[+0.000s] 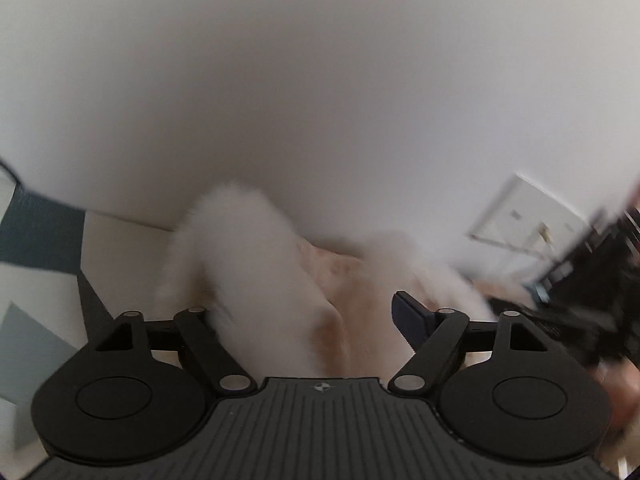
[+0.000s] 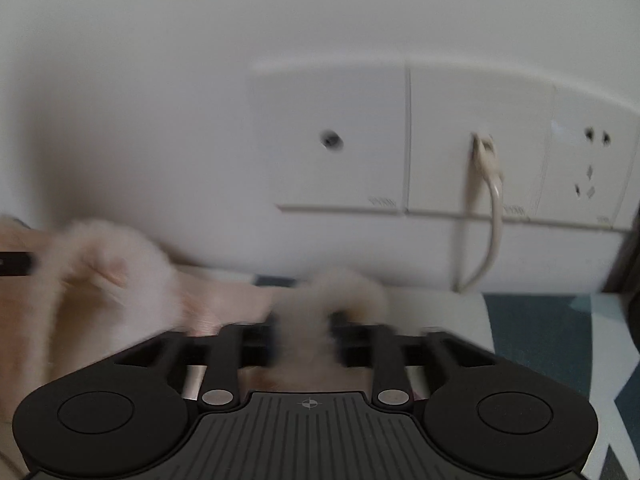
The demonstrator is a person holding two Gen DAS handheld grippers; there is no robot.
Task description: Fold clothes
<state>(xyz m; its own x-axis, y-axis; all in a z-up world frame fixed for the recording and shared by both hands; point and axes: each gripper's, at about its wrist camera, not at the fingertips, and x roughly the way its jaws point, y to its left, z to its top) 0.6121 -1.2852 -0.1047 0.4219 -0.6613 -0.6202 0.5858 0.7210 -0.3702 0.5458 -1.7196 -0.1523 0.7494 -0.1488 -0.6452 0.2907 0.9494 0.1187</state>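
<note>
A fluffy white and pale pink garment [image 1: 248,264] lies heaped right in front of my left gripper [image 1: 316,320]. Its jaws stand wide apart. The right finger [image 1: 408,316] shows bare, while the left one is hidden behind a furry fold lying between the fingers. In the right wrist view the same garment [image 2: 108,272] spreads to the left. A blurred furry strip sits between the fingers of my right gripper [image 2: 306,332], whose jaws stand apart and do not visibly pinch it.
A white wall stands close behind the garment. It carries a row of socket plates [image 2: 480,140] with a pale cable [image 2: 494,208] hanging down. The surface has a teal and white pattern [image 2: 540,328]. Dark blurred objects [image 1: 600,272] stand at the left view's right edge.
</note>
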